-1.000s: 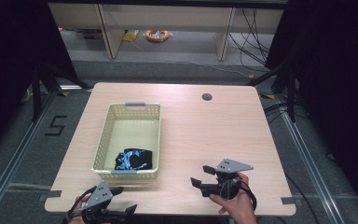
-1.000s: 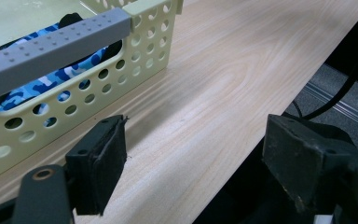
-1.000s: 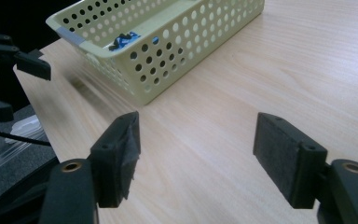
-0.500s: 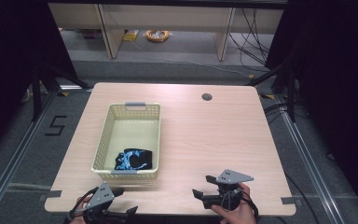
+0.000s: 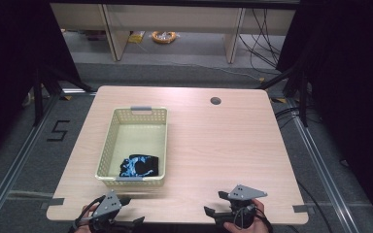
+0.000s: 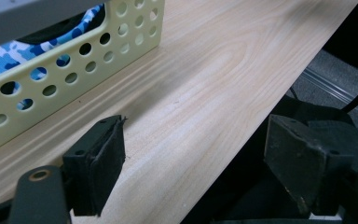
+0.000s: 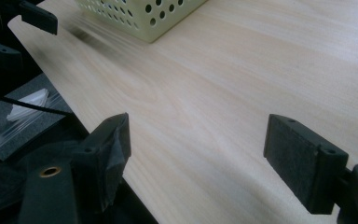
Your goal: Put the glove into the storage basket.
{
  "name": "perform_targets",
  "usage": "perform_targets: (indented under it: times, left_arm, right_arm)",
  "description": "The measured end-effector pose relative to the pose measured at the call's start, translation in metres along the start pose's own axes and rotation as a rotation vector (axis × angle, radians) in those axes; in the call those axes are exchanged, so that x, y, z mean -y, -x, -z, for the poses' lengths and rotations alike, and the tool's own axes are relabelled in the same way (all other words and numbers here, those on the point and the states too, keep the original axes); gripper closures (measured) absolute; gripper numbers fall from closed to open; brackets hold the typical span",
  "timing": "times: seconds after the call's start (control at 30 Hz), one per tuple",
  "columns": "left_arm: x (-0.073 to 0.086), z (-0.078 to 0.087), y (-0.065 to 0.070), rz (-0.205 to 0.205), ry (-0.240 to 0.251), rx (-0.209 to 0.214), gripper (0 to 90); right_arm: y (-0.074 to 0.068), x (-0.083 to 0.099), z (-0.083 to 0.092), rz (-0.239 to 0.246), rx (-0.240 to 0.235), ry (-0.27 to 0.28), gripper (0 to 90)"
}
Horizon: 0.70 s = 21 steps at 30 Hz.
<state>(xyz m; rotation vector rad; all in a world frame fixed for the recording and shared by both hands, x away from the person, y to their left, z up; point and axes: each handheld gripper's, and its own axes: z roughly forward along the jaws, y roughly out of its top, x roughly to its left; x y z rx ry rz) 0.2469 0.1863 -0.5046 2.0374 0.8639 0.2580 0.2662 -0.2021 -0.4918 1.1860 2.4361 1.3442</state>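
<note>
Both tools sit at the near edge of the tabletop [image 5: 209, 141], and neither holds anything. From above, our left tool [image 5: 108, 217] rests by the near left corner, and our right tool [image 5: 222, 208] by the near right side, well apart from each other. In the right gripper view the right tool's jaws stand wide apart with only bare wood between the pads [image 7: 292, 156] — they have just been opening, and nothing lies between them. In the left gripper view the left tool's jaws also stand spread, one pad [image 6: 103, 161] over the wood and the other past the edge, with nothing gripped.

The thing we are working with, a cloth [image 5: 140, 165] patterned in blue, black and white, lies inside the pale yellow basket [image 5: 138, 112], bunched against the near end. The left gripper view shows it through the round holes of the basket's wall [image 6: 51, 79]. The basket stands left of the middle of the tabletop, just beyond our left tool.

We judge the placing done — the cloth is fully in the basket, nothing hangs over the rim, and both tools are free of it. No other loose item lies on the tabletop, so what is left looks like little more than resting our hands, unless the cloth is to come out again.
</note>
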Motion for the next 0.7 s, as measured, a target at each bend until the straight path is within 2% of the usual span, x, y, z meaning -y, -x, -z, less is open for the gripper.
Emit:
perform_targets:
  times: [0.03, 0.07, 0.1, 0.13, 0.17, 0.2, 0.27, 0.3, 0.37, 0.4, 0.43, 0.47, 0.5, 0.53, 0.6, 0.67, 0.7]
  left_arm:
    - [-0.001, 0.002, -0.001, -0.011, -0.042, 0.012, 20.1]
    - [0.0, 0.0, -0.001, -0.014, -0.027, -0.001, 20.1]
    - [0.0, 0.0, 0.0, -0.008, -0.027, 0.007, 20.1]
    - [0.001, -0.002, 0.001, 0.014, -0.031, -0.003, 20.1]
    - [0.001, -0.001, 0.0, -0.001, -0.05, -0.006, 20.1]
    - [0.001, 0.0, -0.002, -0.015, -0.07, -0.002, 20.1]
    - [0.001, -0.001, -0.001, -0.013, -0.062, -0.008, 20.2]
    - [0.001, -0.001, -0.001, -0.014, -0.065, -0.008, 20.3]
    - [0.001, 0.0, -0.002, -0.015, -0.075, 0.003, 20.3]
    - [0.001, -0.001, 0.0, 0.008, -0.054, 0.012, 20.3]
    - [0.002, -0.003, -0.001, -0.001, -0.028, 0.001, 20.3]
    - [0.002, -0.003, -0.001, 0.004, -0.026, 0.002, 20.4]
    - [0.001, -0.001, -0.003, -0.016, -0.054, -0.007, 20.4]
    - [0.001, -0.002, -0.002, -0.007, -0.045, -0.005, 20.4]
    - [0.002, -0.002, -0.001, 0.012, -0.041, -0.003, 20.4]
    - [0.001, -0.002, -0.003, -0.009, -0.048, -0.005, 20.4]
    - [0.001, -0.002, -0.002, -0.004, -0.047, 0.001, 20.4]
  right_arm:
    - [0.002, 0.001, 0.001, 0.023, 0.004, -0.006, 23.6]
    - [0.0, 0.002, 0.0, 0.011, -0.001, -0.005, 23.4]
    - [0.001, 0.003, 0.0, 0.025, 0.006, -0.007, 23.2]
    - [0.0, 0.004, 0.001, 0.025, 0.014, -0.021, 23.2]
    - [-0.002, 0.005, 0.001, -0.001, -0.002, -0.024, 23.2]
    - [0.0, 0.005, 0.0, 0.04, 0.006, -0.029, 23.1]
    - [-0.003, 0.008, 0.002, 0.018, 0.019, -0.055, 23.0]
    - [-0.002, 0.008, 0.001, 0.034, 0.025, -0.056, 23.0]
    - [-0.002, 0.009, 0.001, 0.032, 0.013, -0.07, 23.0]
    - [-0.003, 0.01, 0.001, 0.024, 0.028, -0.076, 22.9]
    - [-0.001, 0.011, 0.001, 0.042, 0.035, -0.079, 22.9]
    - [-0.002, 0.011, 0.001, 0.041, 0.038, -0.075, 22.9]
    - [-0.002, 0.012, 0.0, 0.036, 0.039, -0.076, 22.9]
    - [-0.002, 0.012, 0.001, 0.023, 0.041, -0.084, 22.9]
    - [0.0, 0.012, 0.0, 0.043, 0.045, -0.083, 22.8]
    - [0.0, 0.012, -0.001, 0.038, 0.027, -0.092, 22.8]
    - [-0.001, 0.012, -0.001, 0.043, 0.043, -0.087, 22.7]
